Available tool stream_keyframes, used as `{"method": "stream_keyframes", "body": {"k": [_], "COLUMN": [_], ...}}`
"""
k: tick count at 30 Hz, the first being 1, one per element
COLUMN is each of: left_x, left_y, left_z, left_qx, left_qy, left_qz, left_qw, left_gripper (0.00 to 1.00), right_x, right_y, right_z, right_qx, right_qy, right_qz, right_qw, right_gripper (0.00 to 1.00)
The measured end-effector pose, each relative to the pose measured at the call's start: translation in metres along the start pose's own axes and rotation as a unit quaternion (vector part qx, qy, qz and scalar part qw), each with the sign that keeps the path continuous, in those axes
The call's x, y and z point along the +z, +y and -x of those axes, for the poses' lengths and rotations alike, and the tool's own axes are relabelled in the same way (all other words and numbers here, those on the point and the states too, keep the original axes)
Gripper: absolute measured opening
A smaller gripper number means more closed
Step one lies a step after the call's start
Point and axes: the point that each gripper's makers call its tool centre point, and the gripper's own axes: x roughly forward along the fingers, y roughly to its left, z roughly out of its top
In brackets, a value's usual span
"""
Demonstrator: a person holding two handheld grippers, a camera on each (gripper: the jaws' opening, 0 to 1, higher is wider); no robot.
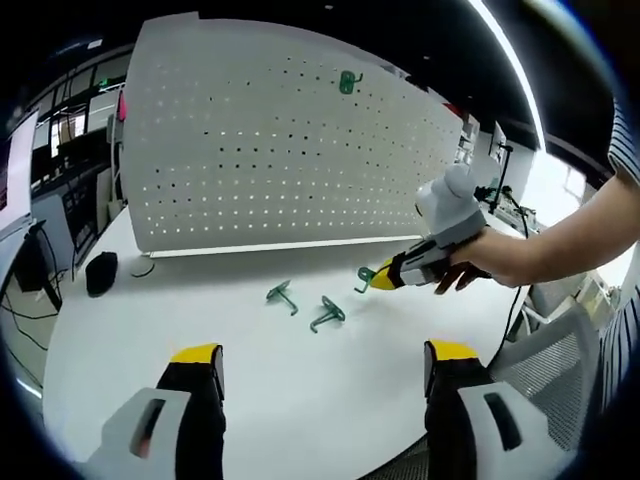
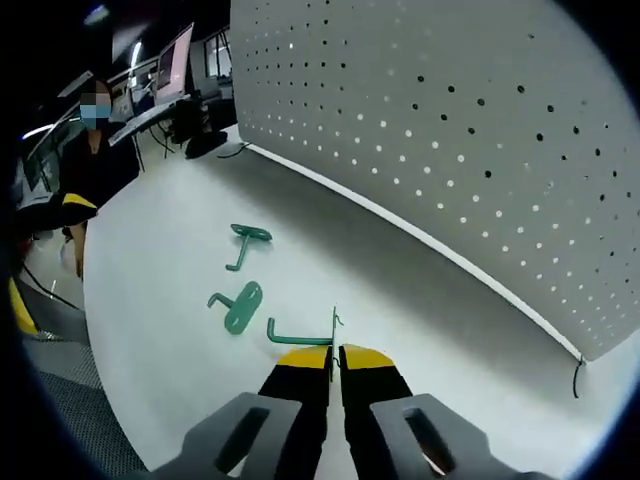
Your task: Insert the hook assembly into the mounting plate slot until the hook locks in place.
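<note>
A white pegboard stands upright at the back of the white table, with one green hook hung near its top. Two green hooks lie loose on the table. My right gripper, held in a person's hand, is shut on a third green hook just above the table. In the right gripper view that hook sticks out leftward from the shut yellow-tipped jaws, and the two loose hooks lie beyond it, the pegboard to the right. My left gripper stands open over the near table.
A black object with a cable lies at the table's left by the pegboard's foot. Desks with monitors and a seated person are beyond the table. A white chair is near the right edge.
</note>
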Motion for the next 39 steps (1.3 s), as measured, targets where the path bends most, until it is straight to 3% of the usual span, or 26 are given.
{"method": "stream_keyframes", "body": {"k": [8,17,20,22,24,26,31,39], "left_x": [0.010,0.047,0.057,0.064,0.071,0.078,0.099,0.118], "left_y": [0.000,-0.005,-0.009,-0.013,-0.018,-0.020,-0.030,-0.044], "left_z": [0.000,-0.003,-0.006,-0.008,-0.010,-0.010,-0.012,-0.018], "left_qx": [-0.004,-0.019,-0.032,-0.043,-0.059,-0.067,-0.089,-0.120], "left_qy": [-0.005,-0.031,-0.033,-0.036,-0.037,-0.041,-0.056,-0.064], "left_qz": [0.001,-0.002,0.008,0.022,0.040,0.052,0.077,0.093], "left_qw": [1.0000,0.9993,0.9989,0.9982,0.9968,0.9956,0.9914,0.9863], "left_gripper": [0.84,0.85,0.83,0.82,0.80,0.77,0.76,0.69], "right_x": [0.022,0.059,0.079,0.094,0.101,0.112,0.120,0.120], "right_y": [0.000,0.003,0.004,0.011,0.010,0.016,0.028,0.045], "right_z": [0.012,0.036,0.049,0.059,0.068,0.077,0.092,0.108], "right_qx": [-0.008,-0.006,-0.010,0.009,-0.006,0.006,0.026,0.052], "right_qy": [-0.039,-0.111,-0.163,-0.201,-0.214,-0.242,-0.266,-0.285], "right_qz": [-0.009,-0.037,-0.041,-0.051,-0.032,-0.042,-0.068,-0.103], "right_qw": [0.9992,0.9931,0.9857,0.9783,0.9764,0.9693,0.9614,0.9515], "right_gripper": [0.01,0.01,0.00,0.00,0.00,0.00,0.00,0.00]}}
